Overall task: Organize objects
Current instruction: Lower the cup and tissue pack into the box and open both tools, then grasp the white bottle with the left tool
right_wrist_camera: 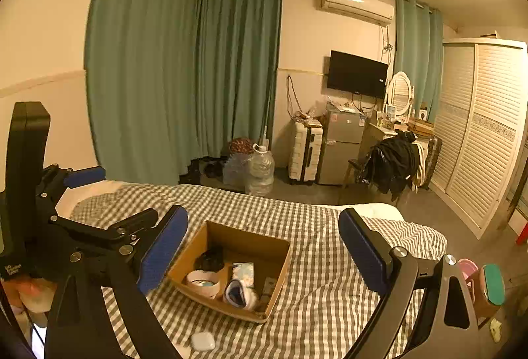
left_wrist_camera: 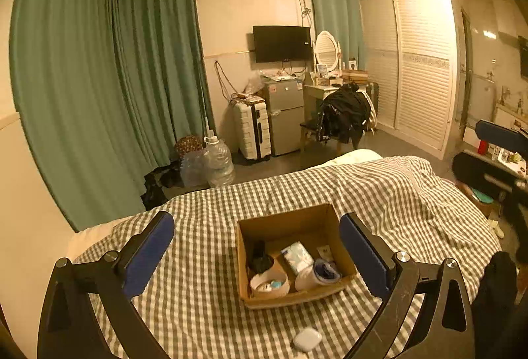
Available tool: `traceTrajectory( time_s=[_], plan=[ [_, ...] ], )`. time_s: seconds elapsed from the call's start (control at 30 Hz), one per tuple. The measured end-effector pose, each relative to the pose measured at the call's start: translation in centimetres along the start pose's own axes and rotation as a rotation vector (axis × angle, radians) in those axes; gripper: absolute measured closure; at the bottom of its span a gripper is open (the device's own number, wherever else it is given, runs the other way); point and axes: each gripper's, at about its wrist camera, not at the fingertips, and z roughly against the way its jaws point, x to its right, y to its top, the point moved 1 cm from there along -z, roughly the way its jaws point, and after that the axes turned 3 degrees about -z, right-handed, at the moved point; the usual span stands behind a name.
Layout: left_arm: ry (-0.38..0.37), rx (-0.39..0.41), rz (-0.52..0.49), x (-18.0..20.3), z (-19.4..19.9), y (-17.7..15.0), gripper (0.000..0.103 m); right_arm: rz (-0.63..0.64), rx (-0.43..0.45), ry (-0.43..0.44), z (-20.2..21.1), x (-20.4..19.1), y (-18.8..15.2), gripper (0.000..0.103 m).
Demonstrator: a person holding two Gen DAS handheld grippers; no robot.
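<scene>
- Currently, left gripper (left_wrist_camera: pixel 256 255): jaws spread wide, empty, above bed (left_wrist_camera: pixel 412 194).
- Right gripper (right_wrist_camera: pixel 263 251): jaws spread wide, empty.
- Box (left_wrist_camera: pixel 287 220): on bed, holding small items.
- White case (left_wrist_camera: pixel 307 339): just beside box.

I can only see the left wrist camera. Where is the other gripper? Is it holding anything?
Observer: The right gripper holds nothing; its blue fingers stand wide apart above the cardboard box.
Child: What's beside the bed on that side?
Observer: A pink tub sits low by the bed's edge, which your view doesn't show.
Child: Is the little white case still outside the box?
Observer: Yes, the white case lies on the checked blanket, apart from the box's near wall.
</scene>
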Motion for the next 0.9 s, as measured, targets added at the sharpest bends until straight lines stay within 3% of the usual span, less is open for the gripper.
traceTrajectory(
  time_s=[0.13,0.3,0.63,0.9],
  plan=[
    [0.004,-0.005,0.011,-0.2,1.8,-2.1,0.000,-0.005,0.014,-0.007,2.5,-0.4,-1.3,0.010],
    [0.032,-0.034,0.011,0.5,2.0,-7.1,0.000,0.023,-0.001,0.002,3.5,-1.5,-5.8,0.010],
    [0.096,-0.197,0.059,2.1,-4.2,-18.2,0.000,0.029,-0.189,0.044,-3.4,-3.1,-17.5,0.010],
    [0.091,-0.364,0.047,3.1,-9.5,-25.5,0.000,0.014,-0.301,0.039,-8.4,-3.1,-23.2,0.010]
  ],
)
